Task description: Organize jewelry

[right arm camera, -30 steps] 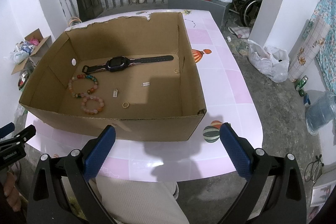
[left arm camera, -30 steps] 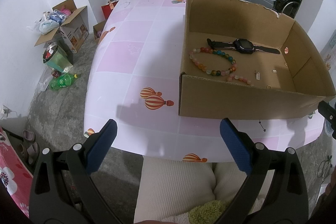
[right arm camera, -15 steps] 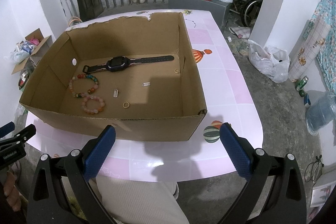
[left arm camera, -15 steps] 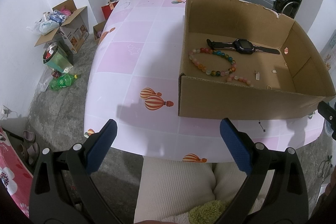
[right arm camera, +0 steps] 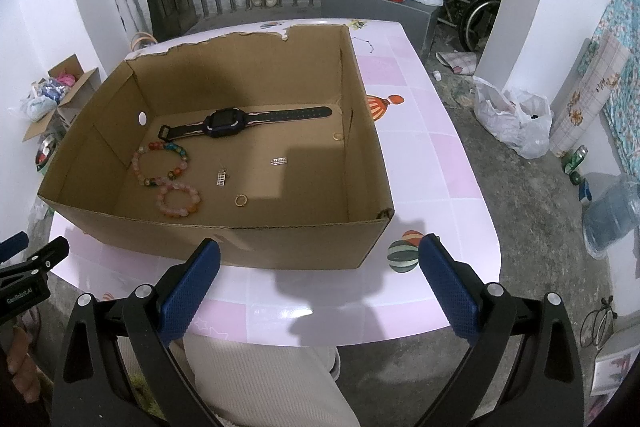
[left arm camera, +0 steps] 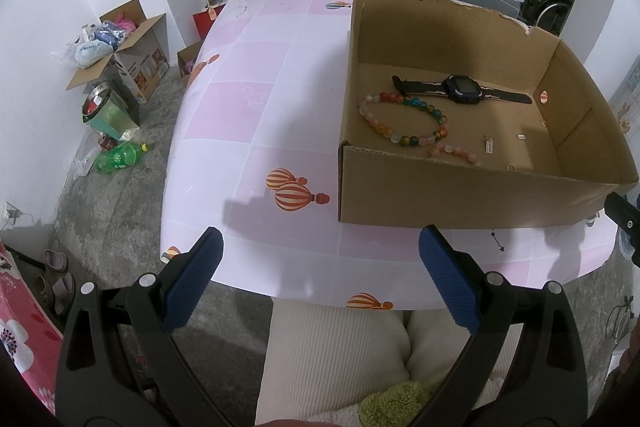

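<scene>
Left wrist view: left gripper spread wide, holding nothing, near table edge; multicoloured bracelet lies inside cardboard box.

Right wrist view: right gripper likewise released, empty; watch far inside. Suggest clearing the near wall, then descending vertically.

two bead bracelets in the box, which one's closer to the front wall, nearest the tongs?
The smaller all-pink bracelet. It lies just behind the front wall of the cardboard box. The larger multicoloured bracelet sits farther back, beside the watch strap end.
</scene>
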`<state>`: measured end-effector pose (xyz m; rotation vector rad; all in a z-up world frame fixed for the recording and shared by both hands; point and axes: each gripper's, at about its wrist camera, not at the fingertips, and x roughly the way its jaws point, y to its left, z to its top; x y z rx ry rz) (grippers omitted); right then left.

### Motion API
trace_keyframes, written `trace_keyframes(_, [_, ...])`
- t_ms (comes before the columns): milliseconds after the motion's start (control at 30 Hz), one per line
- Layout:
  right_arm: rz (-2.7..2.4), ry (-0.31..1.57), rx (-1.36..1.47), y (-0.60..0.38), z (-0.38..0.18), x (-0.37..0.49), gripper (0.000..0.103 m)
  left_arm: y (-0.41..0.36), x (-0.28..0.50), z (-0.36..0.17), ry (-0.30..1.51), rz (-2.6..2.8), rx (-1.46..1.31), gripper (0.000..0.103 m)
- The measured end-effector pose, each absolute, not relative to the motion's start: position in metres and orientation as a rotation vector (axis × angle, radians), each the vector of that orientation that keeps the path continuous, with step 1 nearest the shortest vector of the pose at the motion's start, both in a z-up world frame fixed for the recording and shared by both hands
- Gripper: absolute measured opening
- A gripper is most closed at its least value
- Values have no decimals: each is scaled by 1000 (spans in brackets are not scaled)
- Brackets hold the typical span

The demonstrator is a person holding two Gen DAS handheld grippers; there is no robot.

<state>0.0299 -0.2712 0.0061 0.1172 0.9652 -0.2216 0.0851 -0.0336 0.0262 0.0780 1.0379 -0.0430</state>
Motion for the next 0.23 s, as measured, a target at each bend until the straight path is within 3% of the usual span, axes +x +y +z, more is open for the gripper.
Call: trace_keyframes(233, [-224,966,118,-271,6,30,96,-34,85,26,1038,-44,78,95])
